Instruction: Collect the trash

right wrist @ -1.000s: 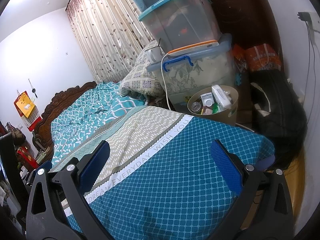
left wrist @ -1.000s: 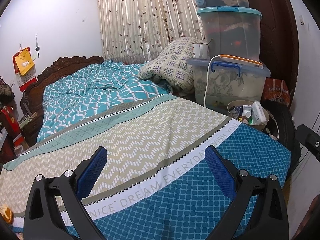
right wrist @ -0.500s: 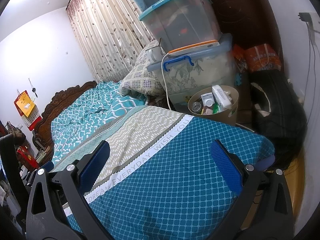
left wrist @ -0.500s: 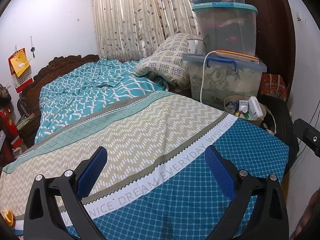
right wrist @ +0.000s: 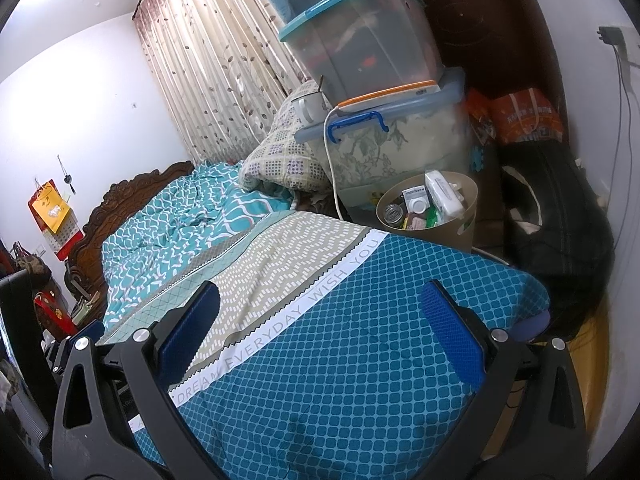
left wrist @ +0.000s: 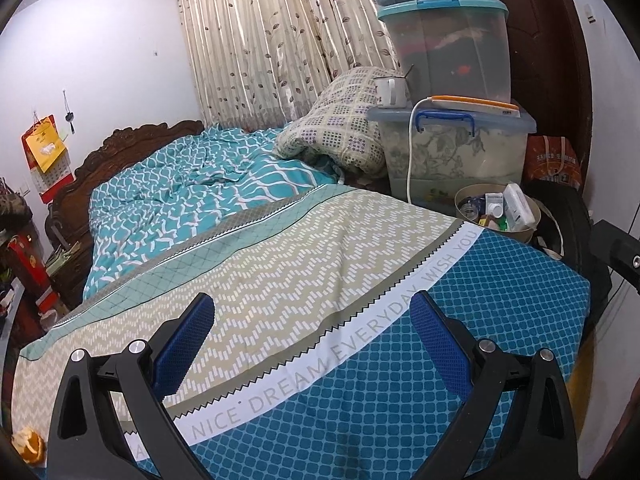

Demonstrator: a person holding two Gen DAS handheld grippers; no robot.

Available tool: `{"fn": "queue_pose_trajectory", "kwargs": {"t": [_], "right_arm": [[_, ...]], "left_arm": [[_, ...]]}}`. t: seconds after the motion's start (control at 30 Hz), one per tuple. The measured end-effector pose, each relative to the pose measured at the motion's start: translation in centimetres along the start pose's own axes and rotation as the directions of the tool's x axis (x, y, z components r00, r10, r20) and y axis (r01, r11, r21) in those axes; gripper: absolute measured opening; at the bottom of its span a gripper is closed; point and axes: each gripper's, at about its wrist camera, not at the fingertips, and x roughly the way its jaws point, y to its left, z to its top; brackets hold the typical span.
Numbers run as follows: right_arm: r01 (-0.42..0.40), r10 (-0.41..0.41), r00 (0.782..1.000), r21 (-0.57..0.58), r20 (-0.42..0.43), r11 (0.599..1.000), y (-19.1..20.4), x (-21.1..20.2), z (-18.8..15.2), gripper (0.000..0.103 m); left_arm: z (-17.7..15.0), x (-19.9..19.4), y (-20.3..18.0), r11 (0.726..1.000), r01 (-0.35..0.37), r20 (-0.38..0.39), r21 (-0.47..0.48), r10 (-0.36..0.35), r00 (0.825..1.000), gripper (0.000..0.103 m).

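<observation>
Both of my claws hang over the foot of the bed (left wrist: 340, 264), spread wide and empty: the left claw (left wrist: 312, 336) frames bare quilt between its blue pads, and the right claw (right wrist: 320, 320) does the same over the teal squares, neither touching the cloth as far as I can tell. One piece of likely trash shows itself, a scrap of orange peel (left wrist: 28, 444) at about eight o'clock in the left view, lying at the very edge of the quilt just outside my left finger; it is half cut off by the lens rim, so I cannot say how it sits. Its destination, I judge, is the tan bin (left wrist: 496, 212) at two o'clock, standing on the floor past the far corner of the mattress, in front of the stacked clear storage boxes (left wrist: 452, 148) and already crowded with a white packet, a jar and small cartons. To do this step well, I would swing the left claw down and left toward the peel, keep the fingers wide until the scrap lies between the pads, then close gently, since peel is soft and tears. I would pinch the peel alone and not gather quilt with it. A white cord (left wrist: 410, 152) hangs near the bin, worth avoiding on the carry.
</observation>
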Motion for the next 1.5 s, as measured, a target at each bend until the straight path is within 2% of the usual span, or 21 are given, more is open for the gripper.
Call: {"fn": "queue_pose_trajectory", "kwargs": {"t": [0.47, 0.73, 1.03, 1.5], "right_arm": [[0.004, -0.004, 1.000, 0.001, 0.000, 1.000, 0.0, -0.1, 0.0, 0.099], [0.004, -0.004, 1.000, 0.000, -0.003, 1.000, 0.0, -0.2, 0.0, 0.099], [0.005, -0.005, 1.000, -0.001, -0.002, 1.000, 0.1, -0.2, -0.1, 0.099], [0.004, -0.004, 1.000, -0.004, -0.008, 1.000, 0.1, -0.1, -0.2, 0.099]], "left_arm": [[-0.1, 0.0, 0.3, 1.000, 0.021, -0.007, -0.016, -0.021, 1.000, 0.094], [-0.1, 0.1, 0.9, 0.997, 0.058, -0.017, -0.054, -0.059, 0.998, 0.094], [0.0, 0.1, 0.9, 0.998, 0.031, -0.009, -0.056, -0.032, 0.999, 0.094], [0.1, -0.1, 1.4, 0.996, 0.028, -0.009, -0.082, -0.029, 1.000, 0.094]]}}
